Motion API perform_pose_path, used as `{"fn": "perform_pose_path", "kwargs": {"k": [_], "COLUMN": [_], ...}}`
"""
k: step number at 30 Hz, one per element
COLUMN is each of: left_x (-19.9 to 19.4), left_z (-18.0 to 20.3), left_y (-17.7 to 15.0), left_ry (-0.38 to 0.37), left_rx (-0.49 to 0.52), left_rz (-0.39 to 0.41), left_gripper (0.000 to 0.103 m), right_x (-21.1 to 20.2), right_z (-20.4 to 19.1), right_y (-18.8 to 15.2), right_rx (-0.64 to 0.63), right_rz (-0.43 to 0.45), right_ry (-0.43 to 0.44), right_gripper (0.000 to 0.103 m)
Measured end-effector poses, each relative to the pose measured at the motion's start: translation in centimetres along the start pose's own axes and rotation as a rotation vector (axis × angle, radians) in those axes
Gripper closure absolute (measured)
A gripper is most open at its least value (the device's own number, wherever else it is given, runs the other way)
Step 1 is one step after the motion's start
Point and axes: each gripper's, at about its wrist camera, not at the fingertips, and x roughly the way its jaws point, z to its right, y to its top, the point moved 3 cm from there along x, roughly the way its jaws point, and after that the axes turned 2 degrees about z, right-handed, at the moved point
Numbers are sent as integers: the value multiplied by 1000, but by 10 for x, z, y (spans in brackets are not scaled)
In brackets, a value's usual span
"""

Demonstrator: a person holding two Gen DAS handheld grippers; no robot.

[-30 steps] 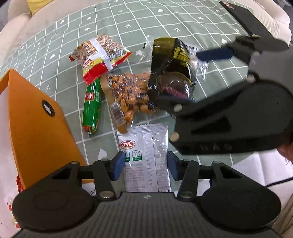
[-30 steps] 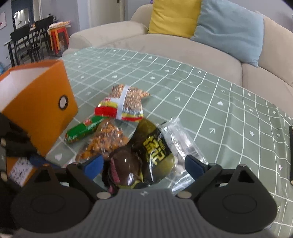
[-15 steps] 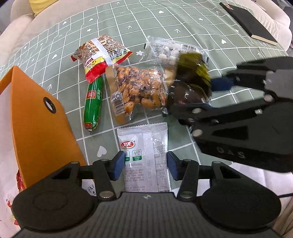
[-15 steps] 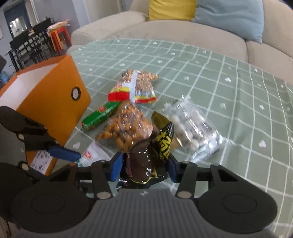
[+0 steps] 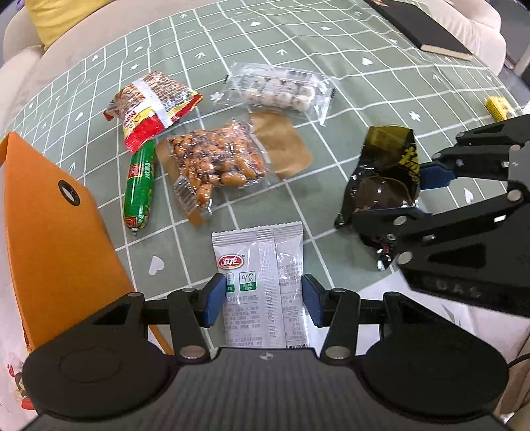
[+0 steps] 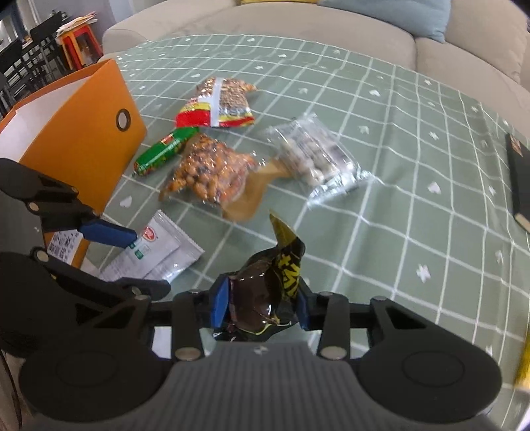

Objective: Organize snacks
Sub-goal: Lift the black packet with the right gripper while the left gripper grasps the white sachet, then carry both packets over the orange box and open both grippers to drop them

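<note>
My left gripper (image 5: 261,300) is shut on a white snack packet (image 5: 261,265), held low near the table; the packet also shows in the right wrist view (image 6: 155,255). My right gripper (image 6: 261,306) is shut on a dark brown and yellow packet (image 6: 268,291) and holds it above the table; it shows at the right of the left wrist view (image 5: 381,175). On the green checked tablecloth (image 5: 331,83) lie a red and yellow bag (image 5: 152,106), a green sausage (image 5: 139,185), a clear bag of orange nuts (image 5: 215,162) and a clear pack of pale balls (image 5: 281,91). An orange box (image 5: 49,232) stands at the left.
A black notebook (image 5: 427,30) lies at the far right of the table, and a small yellow item (image 5: 498,107) lies near it. A beige sofa (image 6: 298,20) runs behind the table. Chairs and a red stool (image 6: 79,43) stand far left.
My right gripper closed on the dark packet, lifted it off the pile and carried it right, away from the other snacks. The left gripper stayed still with the white packet.
</note>
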Motion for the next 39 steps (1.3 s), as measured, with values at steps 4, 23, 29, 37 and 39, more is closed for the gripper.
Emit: {"fn": "perform_pose_path", "kwargs": {"k": [4,23,29,37,39], "left_x": [-1,-13,-30,-64,-74], "left_z": [8,8,8,5,1], "left_y": [-2,-21,-24,-24,-23], "left_ry": [17,-51,-83,-107,-111], "left_rx": [38,-46,-85,-129,-138], "left_rz": [-19,-13,61,169,198], "left_gripper": [35,49,50,50,50], "right_x": [-7,-28,-38,-61,-69], "right_z": [5,6,4,3,3], "right_y": [-11,-45,-53,-55,-53], "right_rx": [49,175,208,287,321], "right_rz": [-17,-52,-39,32,62], "right_ry": [0,22,24,51,74], "right_gripper": [65,66,68,69,69]}}
